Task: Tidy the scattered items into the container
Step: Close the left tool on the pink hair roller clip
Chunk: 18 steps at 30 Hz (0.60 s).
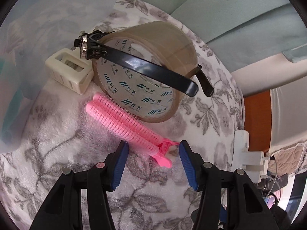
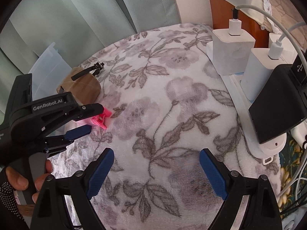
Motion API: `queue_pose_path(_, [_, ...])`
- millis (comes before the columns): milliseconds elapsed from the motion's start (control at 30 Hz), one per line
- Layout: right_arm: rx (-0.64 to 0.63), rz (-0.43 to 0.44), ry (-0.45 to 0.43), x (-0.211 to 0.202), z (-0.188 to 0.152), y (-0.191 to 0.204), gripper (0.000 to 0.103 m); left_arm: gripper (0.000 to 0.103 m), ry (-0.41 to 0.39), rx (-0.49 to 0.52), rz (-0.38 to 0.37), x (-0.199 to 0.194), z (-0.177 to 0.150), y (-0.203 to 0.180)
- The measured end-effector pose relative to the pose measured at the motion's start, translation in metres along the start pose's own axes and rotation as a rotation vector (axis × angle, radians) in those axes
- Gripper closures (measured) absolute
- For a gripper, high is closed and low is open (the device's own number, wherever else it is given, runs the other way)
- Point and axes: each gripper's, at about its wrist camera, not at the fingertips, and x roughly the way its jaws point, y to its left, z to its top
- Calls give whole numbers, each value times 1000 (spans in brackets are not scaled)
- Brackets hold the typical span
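A pink hair clip (image 1: 124,126) lies on the floral blanket (image 1: 57,153). My left gripper (image 1: 152,149) is open, its jaws on either side of the clip's handle end, not closed on it. Behind the clip stand a brown tape roll (image 1: 145,72), a black headband (image 1: 145,65) lying across it, and a cream claw clip (image 1: 67,71). The translucent container (image 1: 28,48) is at the left. In the right wrist view my right gripper (image 2: 156,159) is open and empty over bare blanket; the left gripper (image 2: 82,118), pink clip (image 2: 100,117), tape roll (image 2: 82,88) and container (image 2: 48,67) show at left.
A white power strip (image 2: 249,130) with white chargers (image 2: 232,51) and a black adapter (image 2: 278,107) with cables lines the right edge of the blanket. It also shows in the left wrist view (image 1: 245,153). Green curtains (image 2: 76,15) hang behind.
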Motion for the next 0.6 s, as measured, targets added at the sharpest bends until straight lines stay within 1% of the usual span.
queue_pose_path(233, [-17,9,13,2,-2,4,11,47,16,-133,-21,-1,7,11])
queue_pose_path(300, [-21,11,14,2,-3,5,11,50,20,-135,-23,-1,7,13])
queue_pose_path(333, [-22,12,15,2,-3,5,11,52,16,-126,-13,-2,7,14])
queue_pose_path(433, [-21,16,15,1,-3,7,11,61,4,-112,8,-6,6,17])
queue_pose_path(600, [-31,25,12,-1,-2,12,11,62,19,-119,-13,-12,7,24])
